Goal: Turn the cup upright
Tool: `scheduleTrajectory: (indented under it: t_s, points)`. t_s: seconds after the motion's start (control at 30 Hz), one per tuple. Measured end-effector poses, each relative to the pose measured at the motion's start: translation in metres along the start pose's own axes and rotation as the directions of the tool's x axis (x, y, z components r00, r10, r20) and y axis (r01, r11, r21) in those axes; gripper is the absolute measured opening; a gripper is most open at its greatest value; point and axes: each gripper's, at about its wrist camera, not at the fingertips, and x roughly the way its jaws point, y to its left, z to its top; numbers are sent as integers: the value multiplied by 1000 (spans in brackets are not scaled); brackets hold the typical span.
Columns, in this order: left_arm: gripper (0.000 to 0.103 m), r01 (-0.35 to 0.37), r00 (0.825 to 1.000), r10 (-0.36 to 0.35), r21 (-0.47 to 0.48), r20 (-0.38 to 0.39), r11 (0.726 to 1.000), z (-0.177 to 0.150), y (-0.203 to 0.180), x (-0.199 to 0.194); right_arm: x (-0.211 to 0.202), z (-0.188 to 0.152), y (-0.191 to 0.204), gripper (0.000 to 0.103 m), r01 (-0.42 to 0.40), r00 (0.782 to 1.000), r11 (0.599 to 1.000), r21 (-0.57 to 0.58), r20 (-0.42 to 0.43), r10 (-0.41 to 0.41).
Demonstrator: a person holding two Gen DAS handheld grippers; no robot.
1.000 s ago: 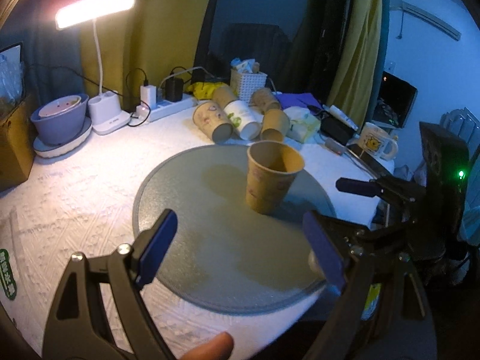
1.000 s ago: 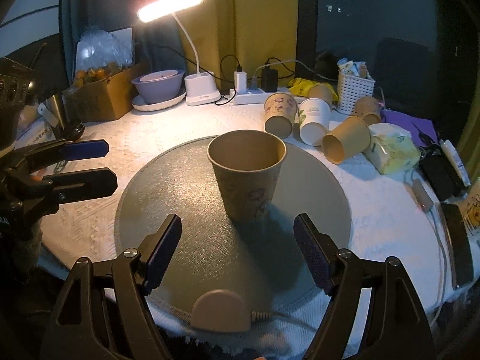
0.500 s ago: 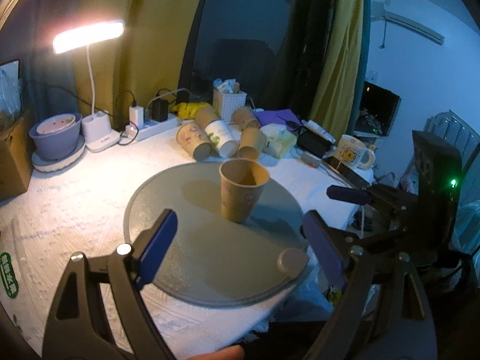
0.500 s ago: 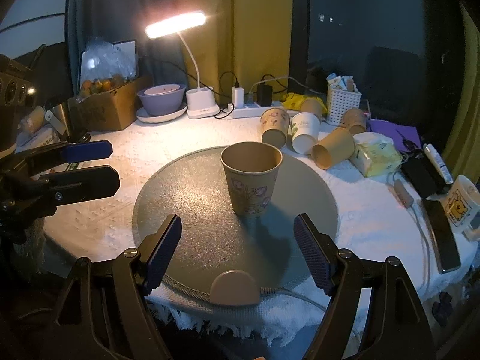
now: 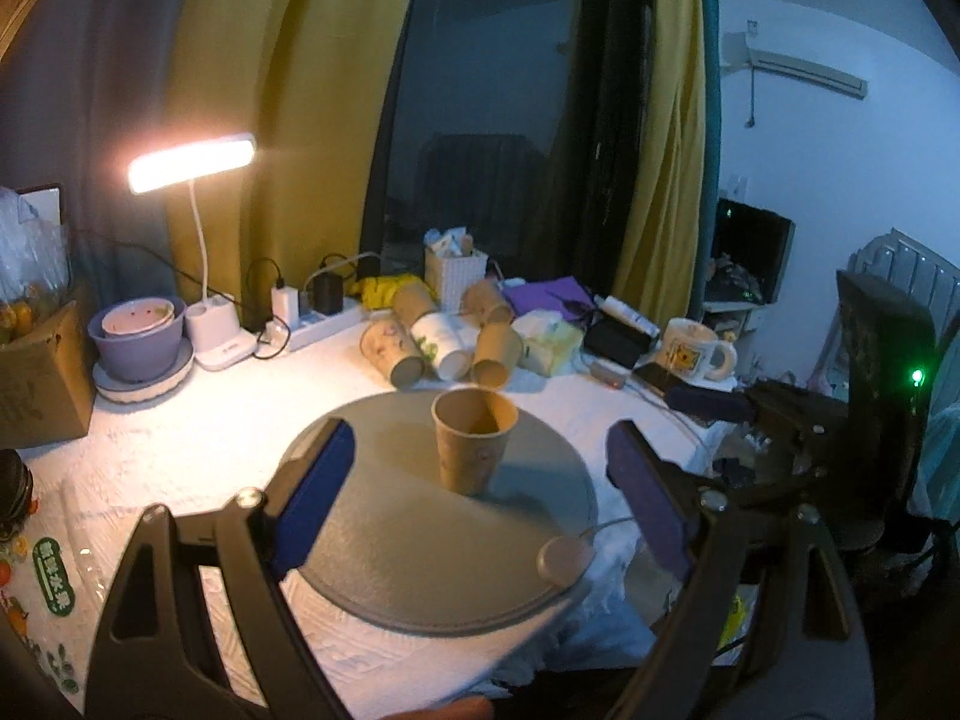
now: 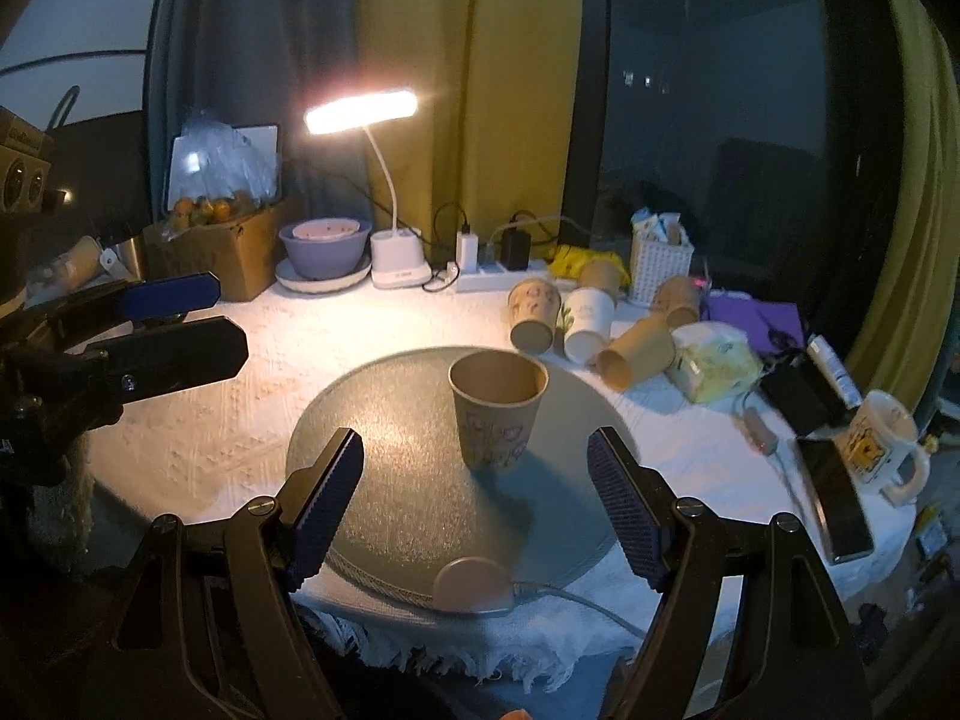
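Observation:
A brown paper cup (image 5: 472, 447) stands upright, mouth up, on the round grey mat (image 5: 384, 546); it also shows in the right wrist view (image 6: 497, 414) on the mat (image 6: 390, 492). My left gripper (image 5: 480, 495) is open and empty, held back from the cup near the table's front edge. My right gripper (image 6: 475, 501) is open and empty, also back from the cup. The left gripper shows at the left of the right wrist view (image 6: 174, 324), and the right gripper at the right of the left wrist view (image 5: 720, 405).
Several paper cups (image 6: 591, 324) lie on their sides behind the mat. A lit desk lamp (image 6: 360, 111), power strip (image 6: 498, 267), purple bowl (image 6: 324, 249), cardboard box (image 6: 222, 246), white basket (image 6: 660, 261), tissue pack (image 6: 714, 363), mug (image 6: 882, 441) and phone (image 6: 837, 501) ring the table.
Both grippers have drawn back and up from the cup, which looks smaller and farther in both views. The cup stays upright on the mat.

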Motion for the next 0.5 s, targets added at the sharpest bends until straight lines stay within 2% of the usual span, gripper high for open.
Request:
scheduleTrajectory:
  t_s: [0.5]
  points:
    - [87,-49,993,51,-19,111,999,6,4,-37,-33,17,9,80,14,996,1000,10,86,-15]
